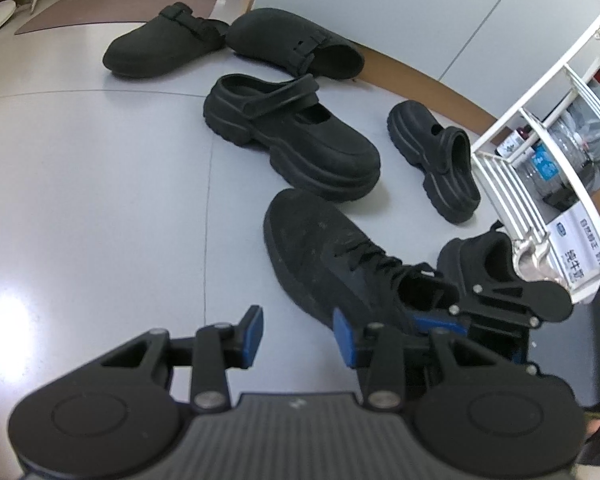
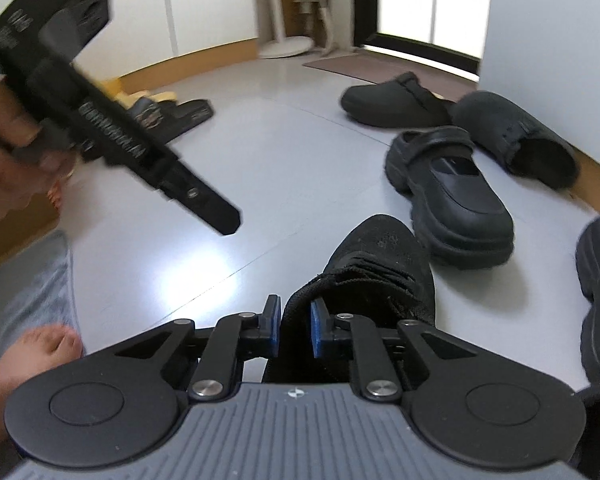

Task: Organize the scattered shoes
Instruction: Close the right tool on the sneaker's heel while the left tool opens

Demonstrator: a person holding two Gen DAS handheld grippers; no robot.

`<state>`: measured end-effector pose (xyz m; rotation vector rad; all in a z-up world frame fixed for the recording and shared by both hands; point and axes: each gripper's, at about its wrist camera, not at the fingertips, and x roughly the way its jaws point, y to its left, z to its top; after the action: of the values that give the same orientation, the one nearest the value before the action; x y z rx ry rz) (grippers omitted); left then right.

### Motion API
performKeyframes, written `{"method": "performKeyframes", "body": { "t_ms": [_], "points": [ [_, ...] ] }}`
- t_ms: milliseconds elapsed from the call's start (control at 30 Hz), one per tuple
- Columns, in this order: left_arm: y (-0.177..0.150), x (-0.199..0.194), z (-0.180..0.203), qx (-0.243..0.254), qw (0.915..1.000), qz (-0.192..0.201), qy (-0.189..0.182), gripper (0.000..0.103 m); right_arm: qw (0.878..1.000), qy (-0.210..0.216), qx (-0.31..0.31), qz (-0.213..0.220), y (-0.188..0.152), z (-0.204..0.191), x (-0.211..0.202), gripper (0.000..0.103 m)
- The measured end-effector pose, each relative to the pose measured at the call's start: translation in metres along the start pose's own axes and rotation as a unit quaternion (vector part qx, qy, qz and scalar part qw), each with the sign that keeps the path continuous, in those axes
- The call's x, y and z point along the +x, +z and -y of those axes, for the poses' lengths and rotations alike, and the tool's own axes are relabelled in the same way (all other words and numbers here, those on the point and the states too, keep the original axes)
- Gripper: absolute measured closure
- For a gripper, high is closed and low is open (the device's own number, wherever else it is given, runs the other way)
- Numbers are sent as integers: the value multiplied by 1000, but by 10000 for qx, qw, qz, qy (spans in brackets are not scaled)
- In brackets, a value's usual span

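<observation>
A black lace-up sneaker (image 1: pixel 320 248) lies on the grey floor, toe pointing away. My right gripper (image 2: pixel 296 328) is shut on its collar edge near the heel, with the blue pads pressing the fabric from both sides. In the left wrist view the right gripper (image 1: pixel 452 312) shows at the shoe's opening. My left gripper (image 1: pixel 298 340) hovers open just left of the sneaker's heel, with nothing between its pads. A second black sneaker (image 1: pixel 480 256) sits to the right, partly hidden. The left gripper (image 2: pixel 216 216) appears from the side, held by a hand (image 2: pixel 12 160).
Two chunky black clogs (image 1: pixel 300 136) (image 1: pixel 436 160) and two flat black clogs (image 1: pixel 160 44) (image 1: pixel 292 40) lie beyond, near the wall. A white wire rack (image 1: pixel 540 140) with bottles stands at right. Dark slides (image 2: pixel 172 114) lie far left. A person's bare foot (image 2: pixel 40 352) rests nearby.
</observation>
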<state>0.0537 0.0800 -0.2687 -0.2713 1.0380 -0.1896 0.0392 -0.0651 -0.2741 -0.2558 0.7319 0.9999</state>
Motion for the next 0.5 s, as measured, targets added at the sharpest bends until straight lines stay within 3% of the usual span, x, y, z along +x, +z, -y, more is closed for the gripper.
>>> {"method": "performKeyframes", "body": {
  "t_ms": [267, 500],
  "points": [
    [-1, 2, 4, 29, 10000, -36, -5, 61, 9989, 25, -422, 201, 3, 2, -12, 90],
    [-2, 3, 5, 32, 10000, -63, -7, 61, 9959, 230, -871, 112, -2, 3, -16, 92]
  ]
}}
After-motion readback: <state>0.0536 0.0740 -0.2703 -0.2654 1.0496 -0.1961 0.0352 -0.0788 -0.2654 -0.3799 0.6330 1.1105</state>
